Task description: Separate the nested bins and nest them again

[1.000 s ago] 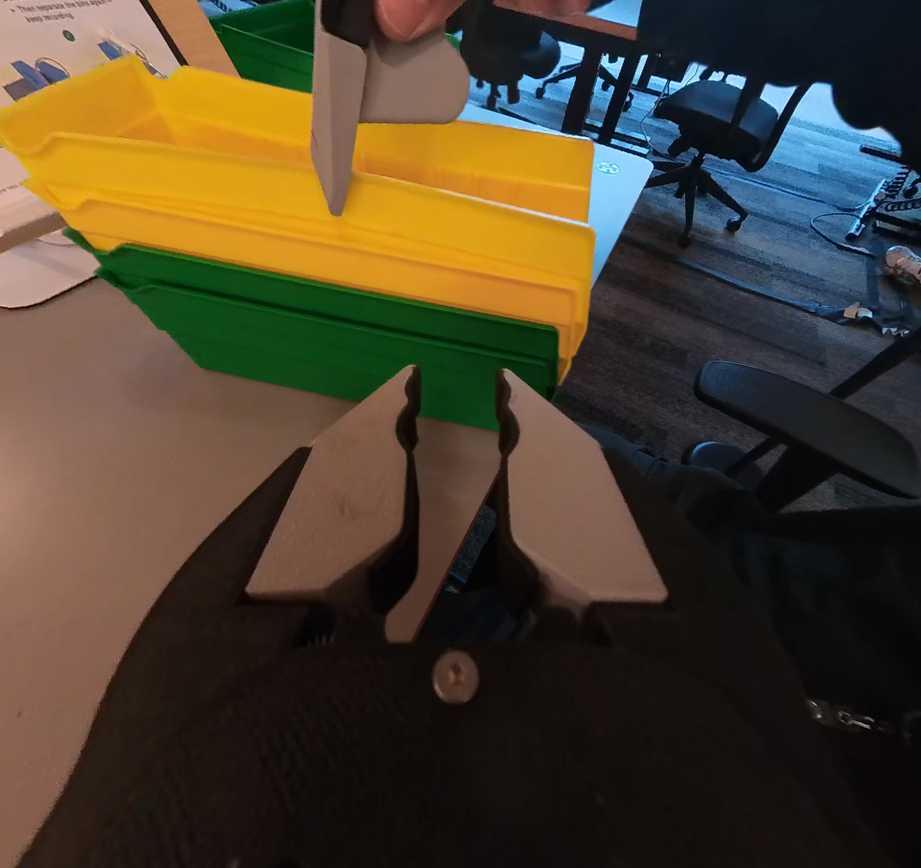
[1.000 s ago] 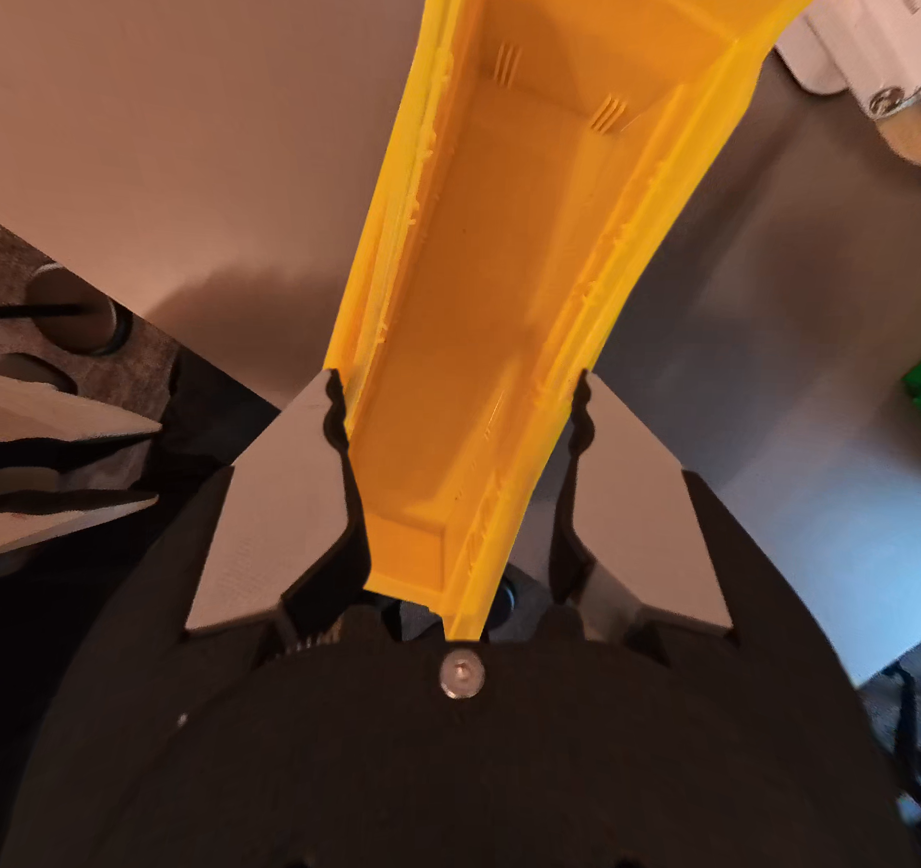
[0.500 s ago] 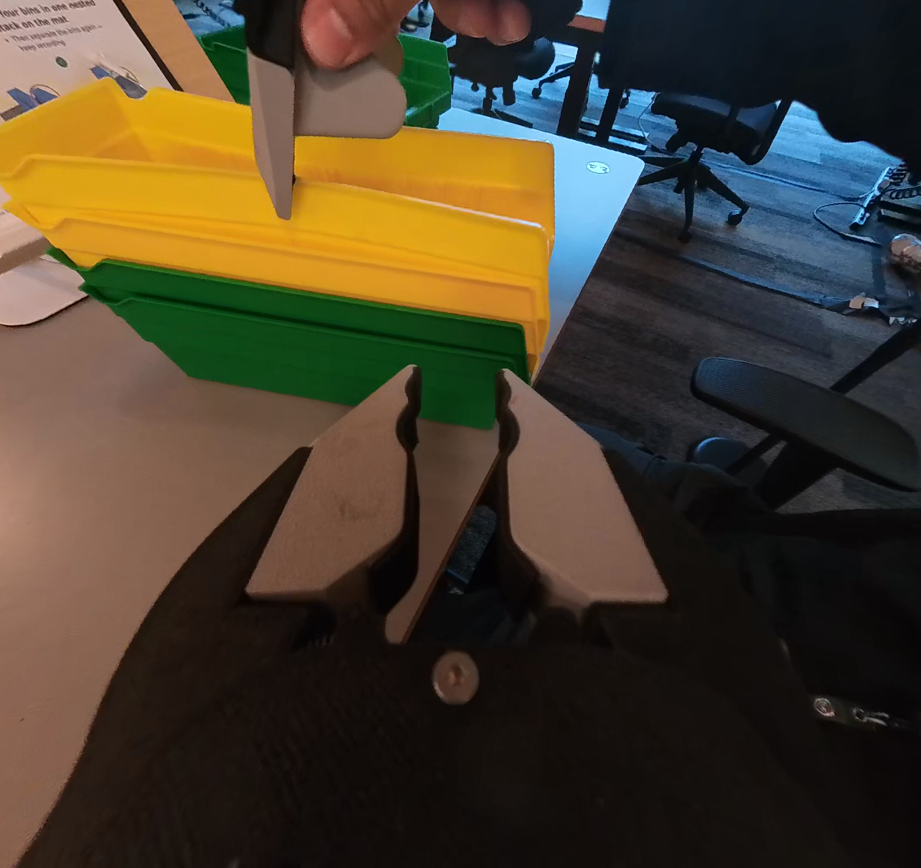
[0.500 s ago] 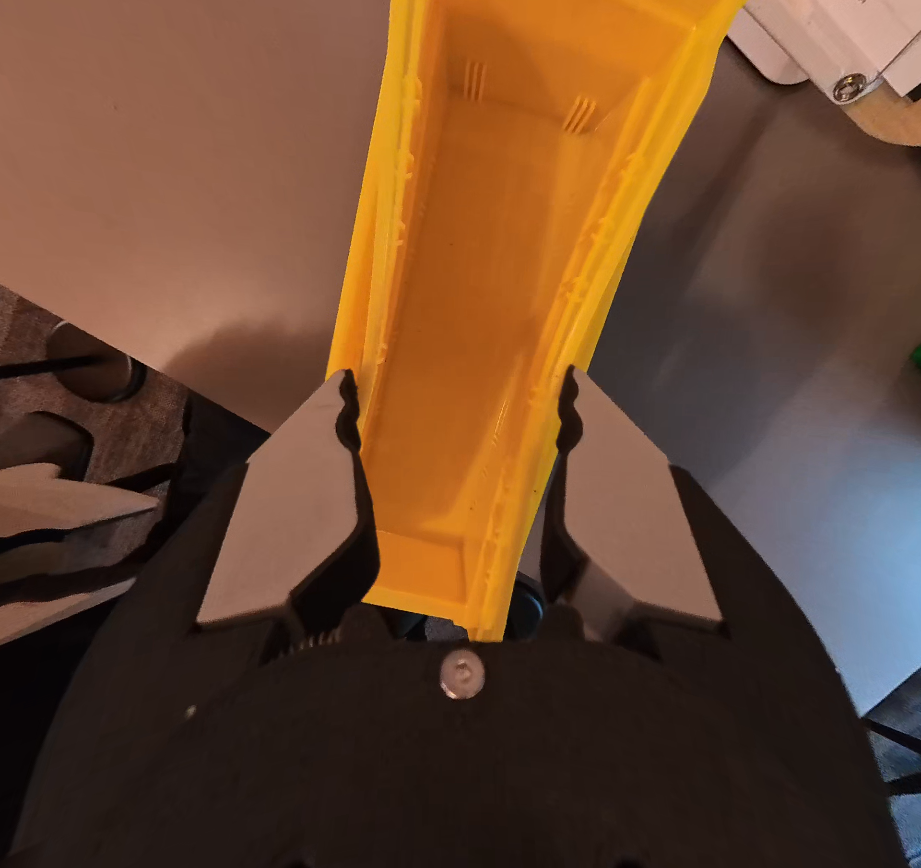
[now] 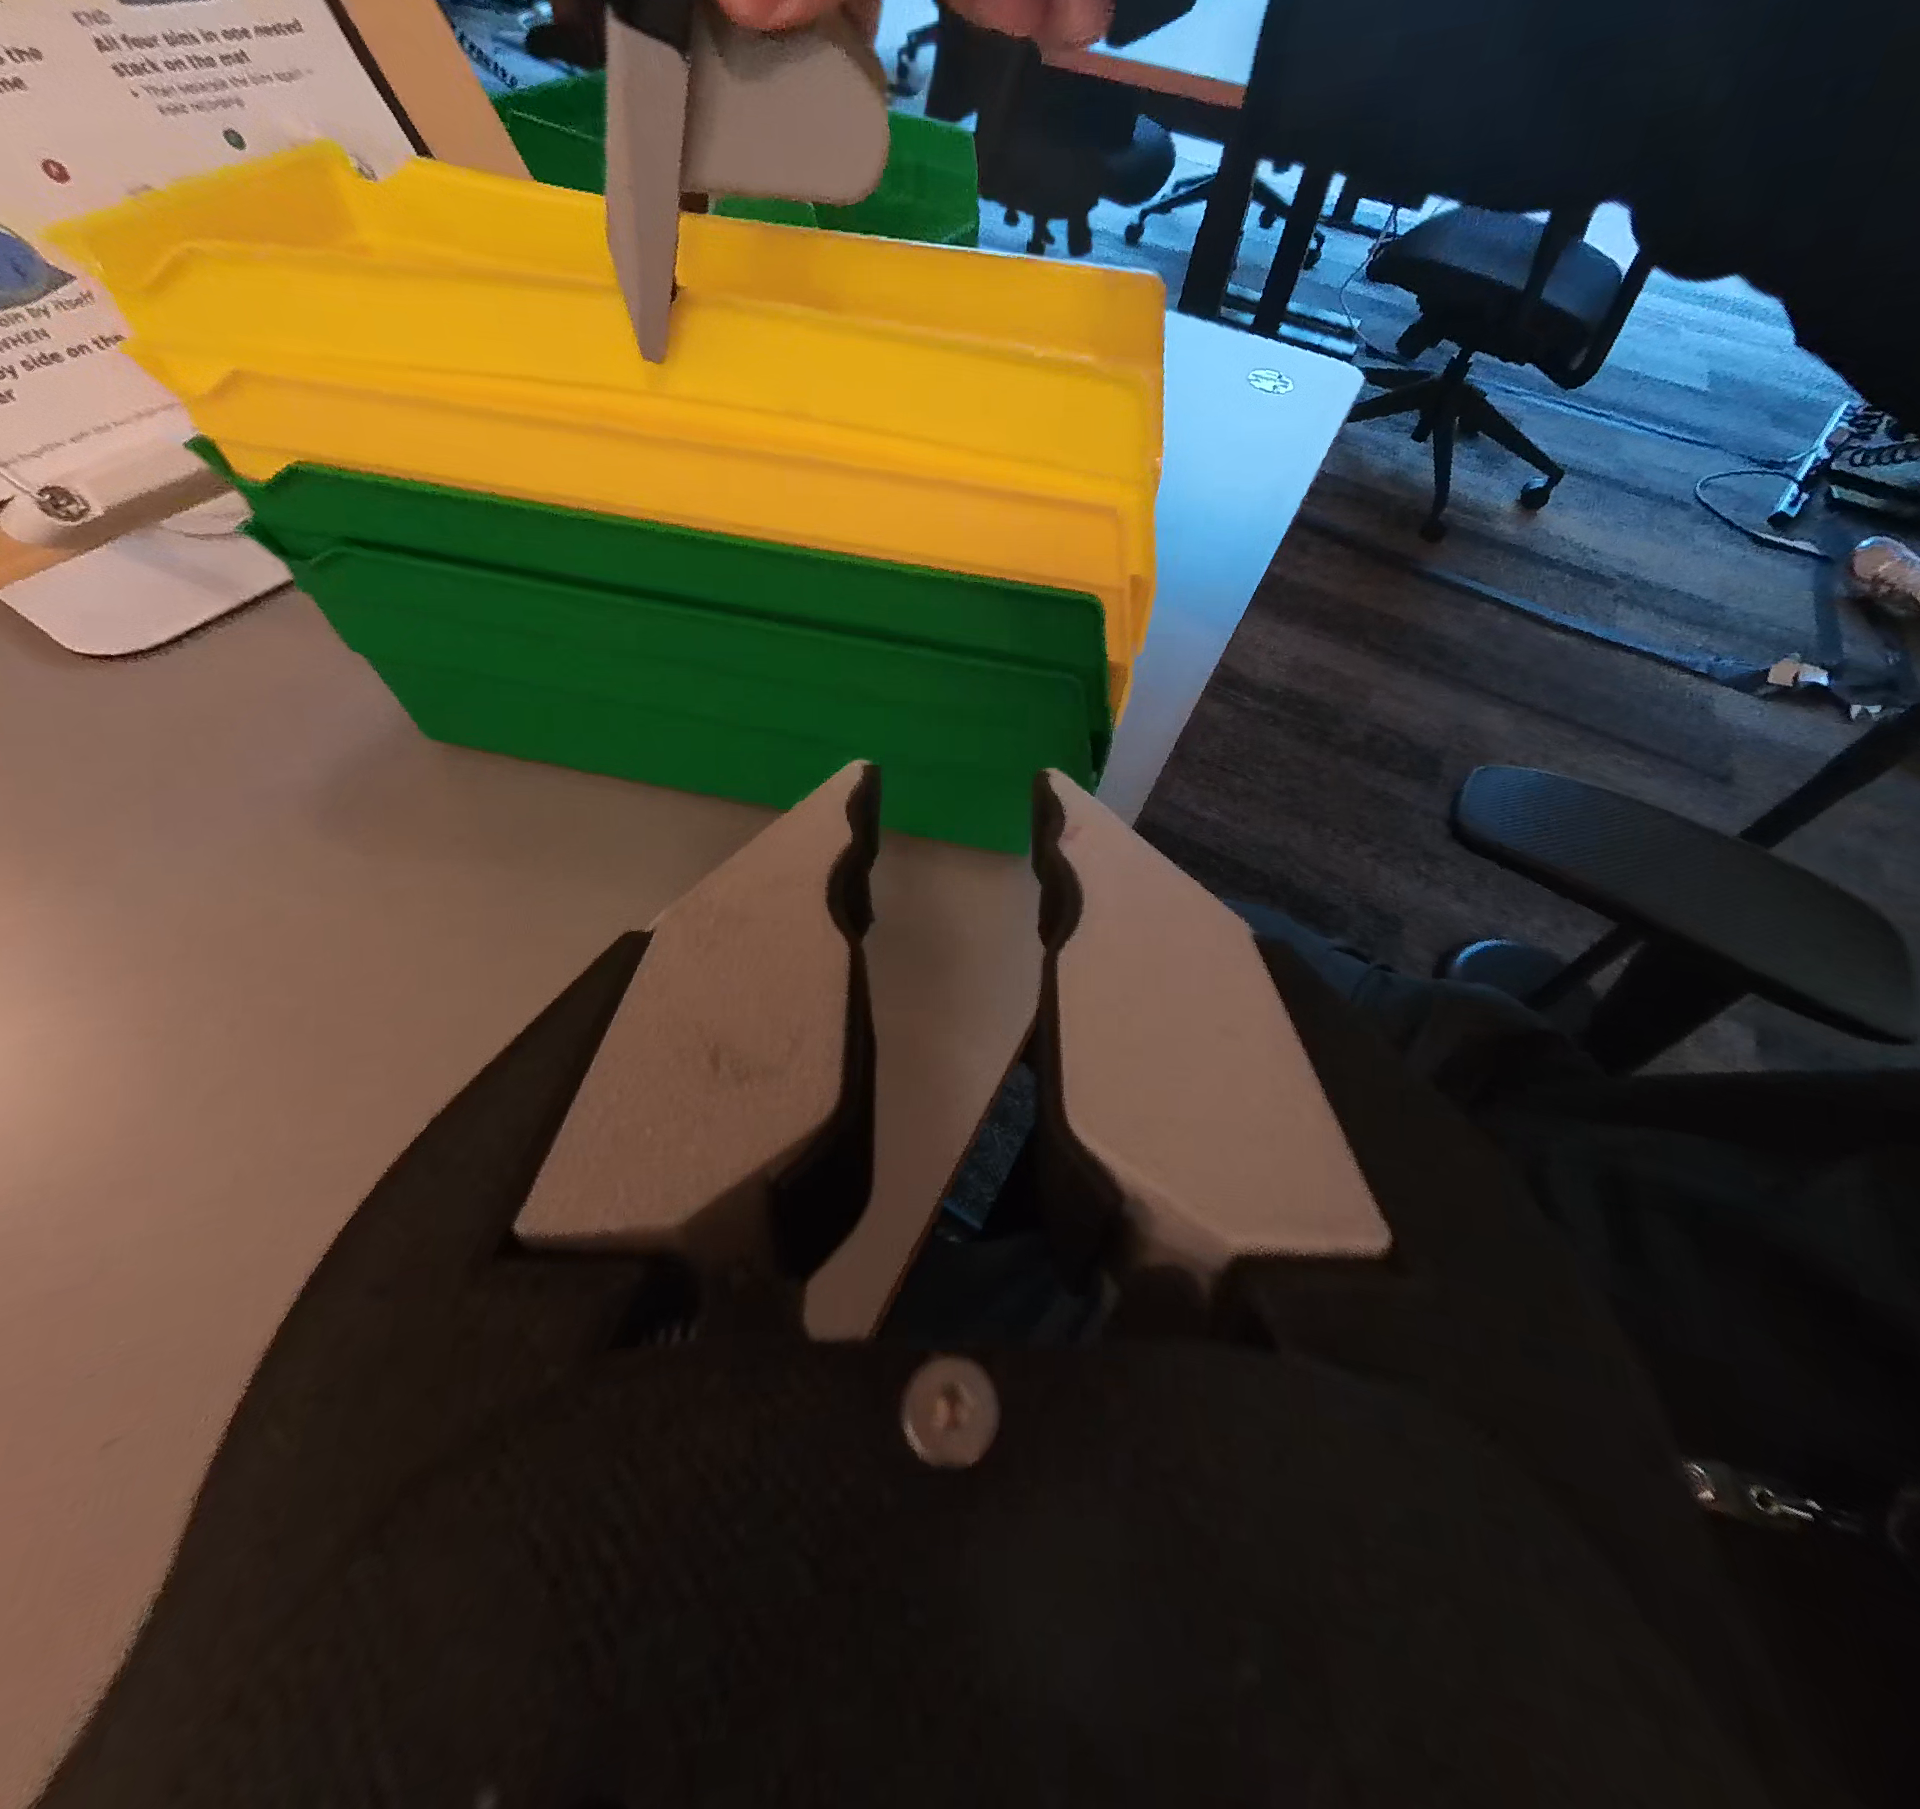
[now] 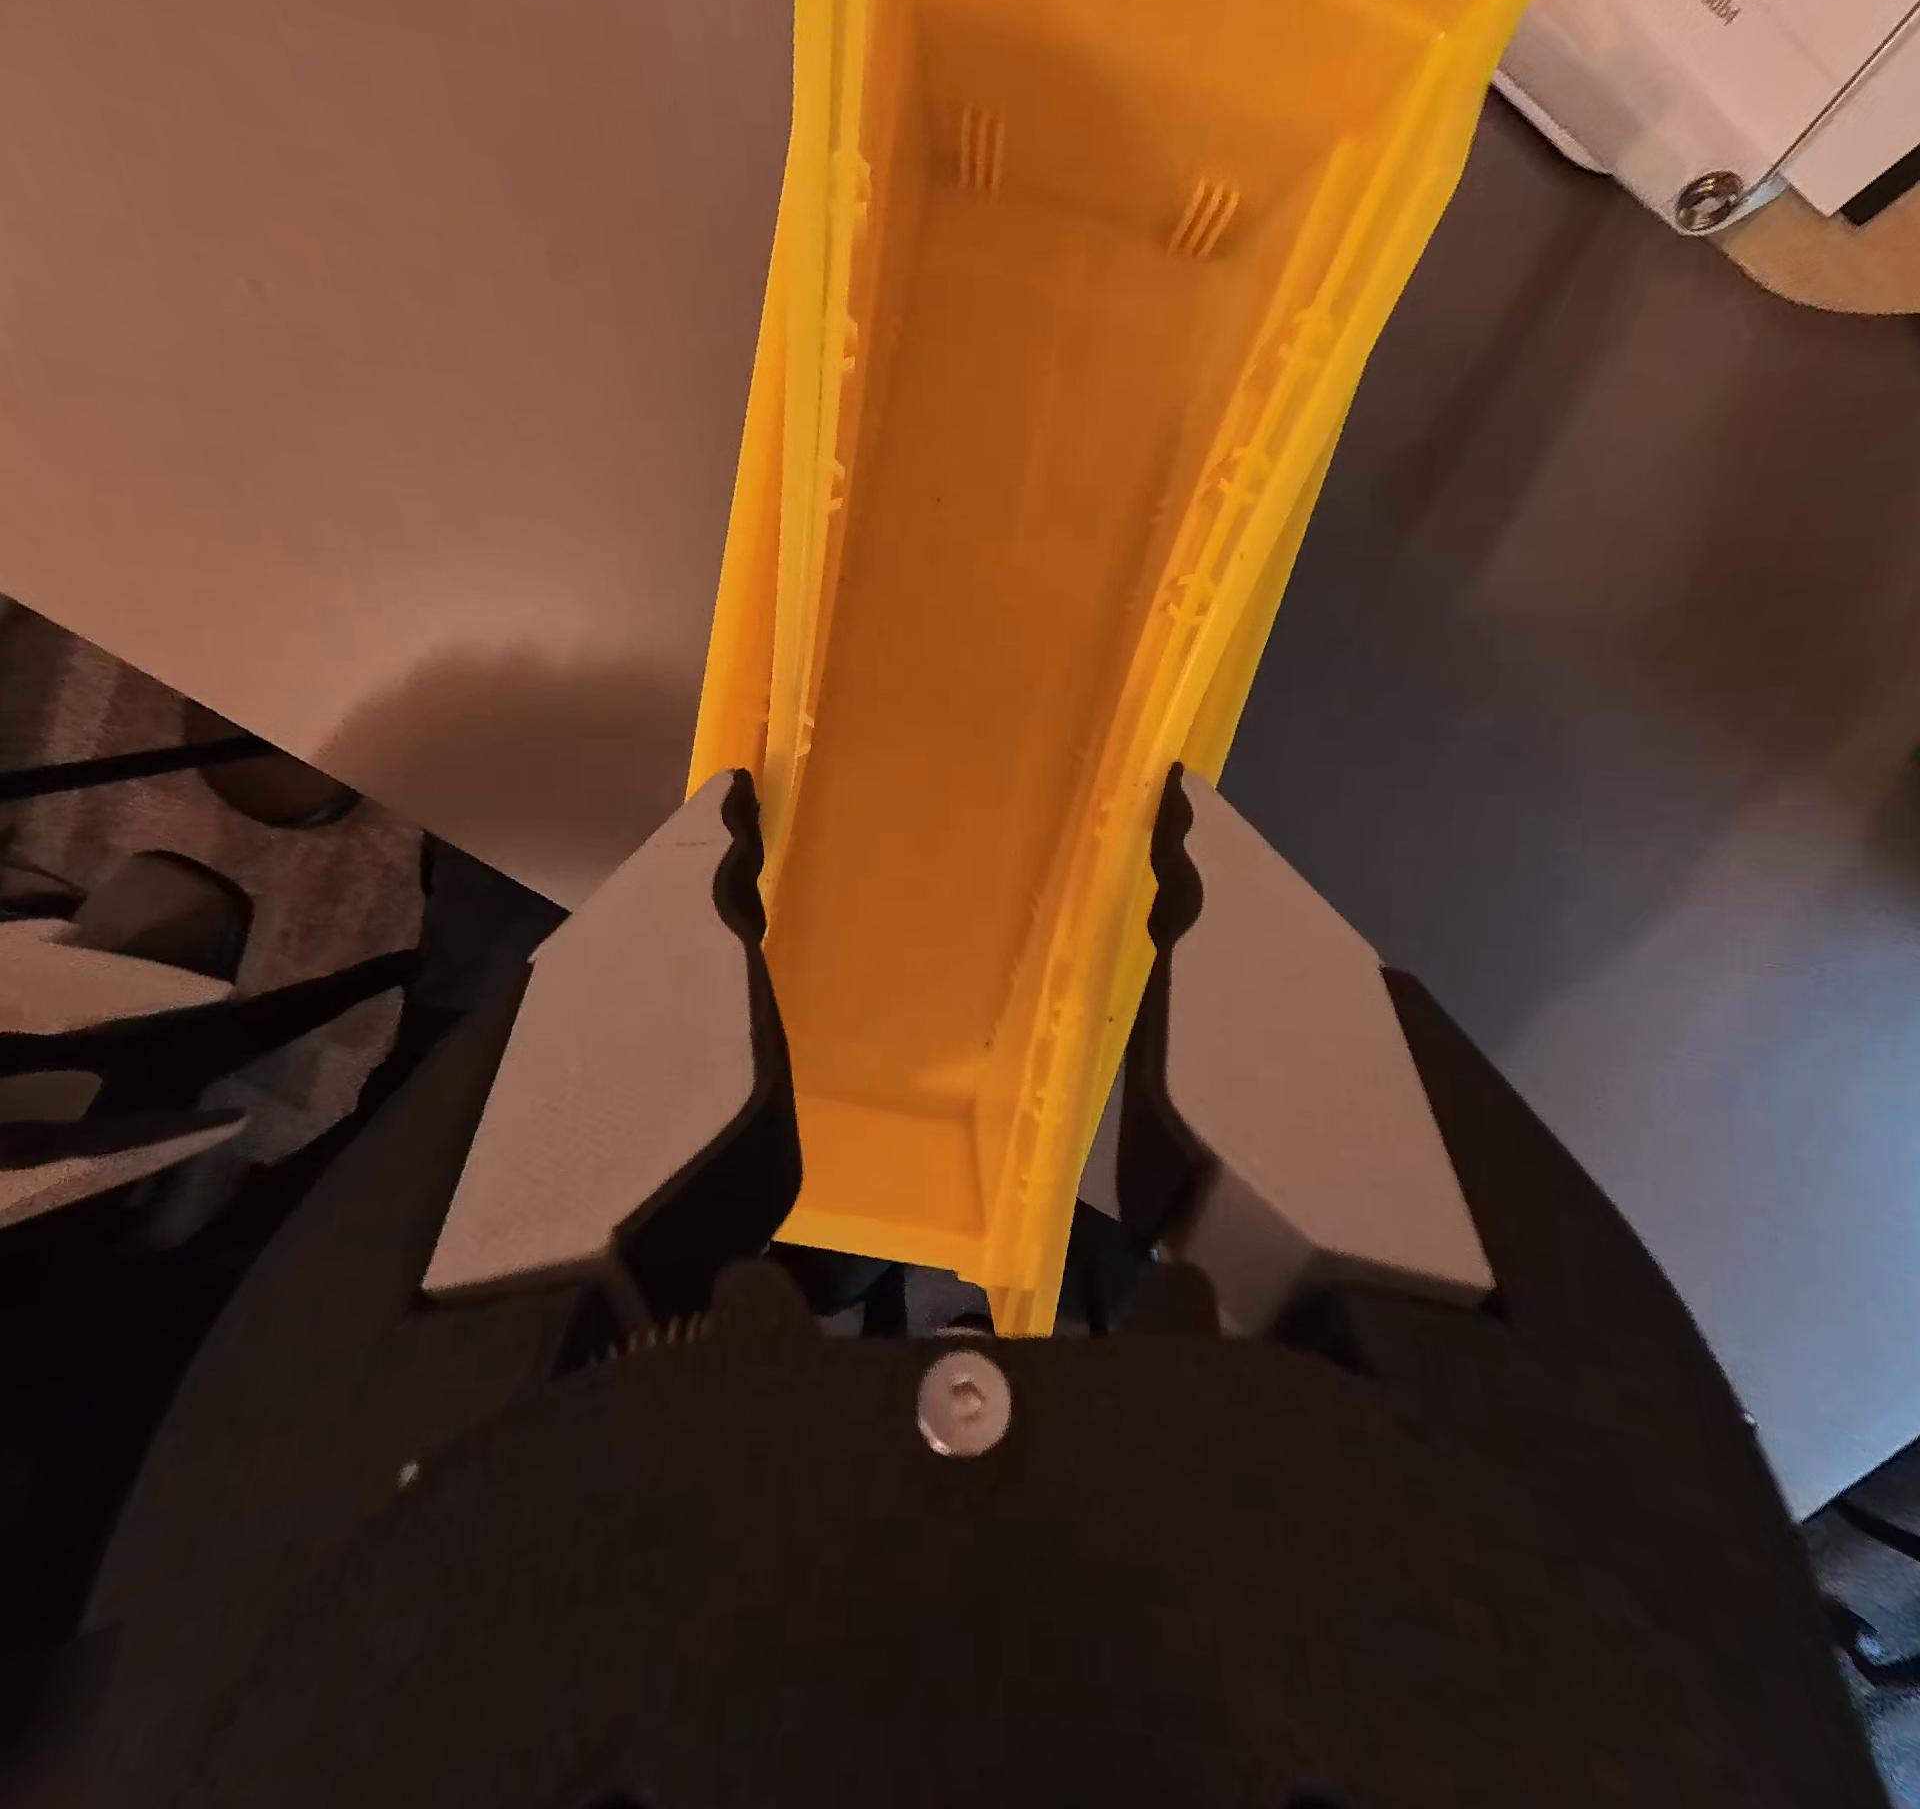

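Note:
A nested stack stands on the grey table (image 5: 208, 928): two yellow bins (image 5: 831, 305) on top of two green bins (image 5: 675, 637). My right gripper (image 6: 958, 783) comes down from above and spans the top yellow bin (image 6: 1039, 616) across its width. One finger (image 5: 644, 201) lies on the near outer wall, and the fingertips press both side walls. My left gripper (image 5: 956, 793) is open and empty, low over the table just in front of the green bins' right end, not touching them. It also shows at the left edge of the right wrist view (image 6: 104, 1084).
Another green bin (image 5: 914, 180) stands behind the stack. A white instruction sheet on a stand (image 5: 156, 97) is at the back left. The table edge (image 5: 1247, 512) runs just right of the stack. Office chairs (image 5: 1507, 305) and an armrest (image 5: 1662, 907) are beyond it.
My right gripper's fingers have closed in from a wider gap onto the top yellow bin's side walls. My left gripper keeps the same opening and has shifted only a little.

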Tool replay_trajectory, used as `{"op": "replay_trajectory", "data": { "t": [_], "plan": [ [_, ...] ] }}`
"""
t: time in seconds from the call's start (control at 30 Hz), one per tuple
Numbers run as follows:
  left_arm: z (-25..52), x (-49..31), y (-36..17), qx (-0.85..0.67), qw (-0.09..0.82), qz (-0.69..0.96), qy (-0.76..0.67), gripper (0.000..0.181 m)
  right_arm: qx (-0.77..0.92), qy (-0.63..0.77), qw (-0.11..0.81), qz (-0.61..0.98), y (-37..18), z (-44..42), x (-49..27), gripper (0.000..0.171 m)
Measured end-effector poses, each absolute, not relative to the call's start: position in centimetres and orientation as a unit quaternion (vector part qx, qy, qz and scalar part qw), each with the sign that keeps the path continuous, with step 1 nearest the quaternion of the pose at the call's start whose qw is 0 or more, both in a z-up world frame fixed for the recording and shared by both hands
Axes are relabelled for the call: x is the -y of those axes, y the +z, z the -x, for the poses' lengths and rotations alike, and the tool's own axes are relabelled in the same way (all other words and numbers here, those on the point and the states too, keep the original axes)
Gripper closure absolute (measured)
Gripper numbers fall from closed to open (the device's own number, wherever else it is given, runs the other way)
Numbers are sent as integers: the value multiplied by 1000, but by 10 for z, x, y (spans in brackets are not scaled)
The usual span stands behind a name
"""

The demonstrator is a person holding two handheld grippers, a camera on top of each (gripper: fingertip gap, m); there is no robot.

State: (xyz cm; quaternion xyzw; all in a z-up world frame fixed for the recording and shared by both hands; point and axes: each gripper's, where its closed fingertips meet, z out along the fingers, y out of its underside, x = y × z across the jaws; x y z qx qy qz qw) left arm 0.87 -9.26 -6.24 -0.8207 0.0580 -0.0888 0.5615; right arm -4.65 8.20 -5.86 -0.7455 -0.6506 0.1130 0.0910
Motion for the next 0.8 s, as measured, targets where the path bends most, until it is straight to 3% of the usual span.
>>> {"op": "replay_trajectory", "data": {
  "t": [0.27,0.53,0.8],
  "plan": [
    [-4,96,-57,-50,570,815,-90,155,642,71,67,760,-58,35,-89,88],
    [-11,96,-56,-60,568,817,-85,155,625,48,82,775,-67,32,-85,59],
    [-6,94,-61,-56,562,821,-78,155,603,-23,62,795,-60,16,-86,63]
  ]
}}
